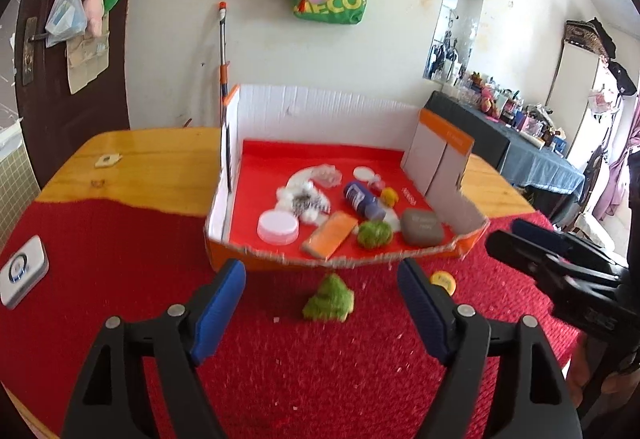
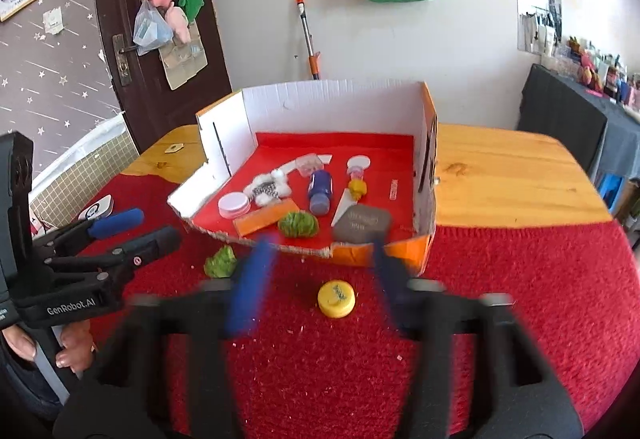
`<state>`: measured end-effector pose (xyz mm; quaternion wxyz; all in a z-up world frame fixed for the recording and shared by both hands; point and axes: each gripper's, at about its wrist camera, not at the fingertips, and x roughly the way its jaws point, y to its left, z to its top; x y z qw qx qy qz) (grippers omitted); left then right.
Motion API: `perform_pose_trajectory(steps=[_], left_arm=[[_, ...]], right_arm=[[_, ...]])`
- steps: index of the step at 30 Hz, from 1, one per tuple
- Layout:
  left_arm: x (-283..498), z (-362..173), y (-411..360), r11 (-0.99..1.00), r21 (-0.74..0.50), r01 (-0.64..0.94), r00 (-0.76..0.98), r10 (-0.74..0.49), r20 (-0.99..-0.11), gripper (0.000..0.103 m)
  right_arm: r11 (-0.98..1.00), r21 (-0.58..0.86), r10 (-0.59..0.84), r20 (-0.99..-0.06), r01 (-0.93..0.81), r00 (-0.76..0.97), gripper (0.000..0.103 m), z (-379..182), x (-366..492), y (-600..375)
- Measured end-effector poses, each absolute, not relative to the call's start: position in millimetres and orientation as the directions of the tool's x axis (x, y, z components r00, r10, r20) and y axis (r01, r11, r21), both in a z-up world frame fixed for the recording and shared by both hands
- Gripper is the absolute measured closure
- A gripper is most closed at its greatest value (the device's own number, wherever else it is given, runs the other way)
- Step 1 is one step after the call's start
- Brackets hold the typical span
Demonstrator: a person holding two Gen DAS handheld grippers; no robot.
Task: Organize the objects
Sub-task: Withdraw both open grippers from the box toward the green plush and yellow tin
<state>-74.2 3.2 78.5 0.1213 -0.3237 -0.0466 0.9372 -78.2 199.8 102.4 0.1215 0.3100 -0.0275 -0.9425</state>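
A green fuzzy lump (image 1: 329, 299) lies on the red cloth just in front of the orange cardboard box (image 1: 280, 261). My left gripper (image 1: 320, 271) stands open around it, the blue pads apart from it on both sides. A yellow bottle cap (image 2: 336, 298) lies on the cloth before the box (image 2: 340, 103). My right gripper (image 2: 322, 251) is open and blurred, with the cap low between its fingers and untouched. Inside the box lie a second green lump (image 1: 374, 234), a grey stone (image 1: 423, 226), an orange block (image 1: 330, 239), a white lid (image 1: 278, 226) and a blue bottle (image 1: 362, 201).
The red cloth (image 2: 520, 279) covers the near half of a wooden table (image 2: 500, 175). A small white device (image 1: 22, 271) sits at the cloth's left edge. A hand (image 2: 74, 353) holds the left gripper's handle. A dark-draped table (image 1: 532, 159) with clutter stands at the right.
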Motion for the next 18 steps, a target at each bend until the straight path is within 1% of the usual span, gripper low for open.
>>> perform_pose_trajectory(steps=[2, 5, 8, 11, 14, 18], left_arm=[[-73, 71, 4, -0.969, -0.154, -0.192, -0.758, 0.246, -0.604, 0.023], [-72, 62, 5, -0.972, -0.145, -0.187, -0.753, 0.237, -0.614, 0.023], [-69, 55, 5, -0.972, -0.145, -0.184, -0.748, 0.234, -0.621, 0.018], [-66, 50, 4, -0.973, -0.145, -0.181, -0.744, 0.232, -0.627, 0.017], [-64, 47, 4, -0.972, -0.147, -0.182, -0.738, 0.234, -0.633, 0.012], [-61, 45, 5, -0.975, -0.135, -0.176, -0.741, 0.222, -0.634, 0.008]], right_arm=[[-0.969, 0.132, -0.245, -0.563, 0.207, -0.789, 0.026, 96, -75, 201], [-0.974, 0.115, -0.225, -0.580, 0.194, -0.783, 0.026, 85, -75, 199], [-0.976, 0.115, -0.218, -0.597, 0.187, -0.772, 0.027, 74, -77, 197], [-0.975, 0.119, -0.222, -0.611, 0.189, -0.760, 0.026, 65, -77, 196], [-0.976, 0.118, -0.217, -0.620, 0.184, -0.754, 0.026, 58, -75, 195], [-0.977, 0.117, -0.211, -0.631, 0.177, -0.747, 0.026, 51, -74, 195]])
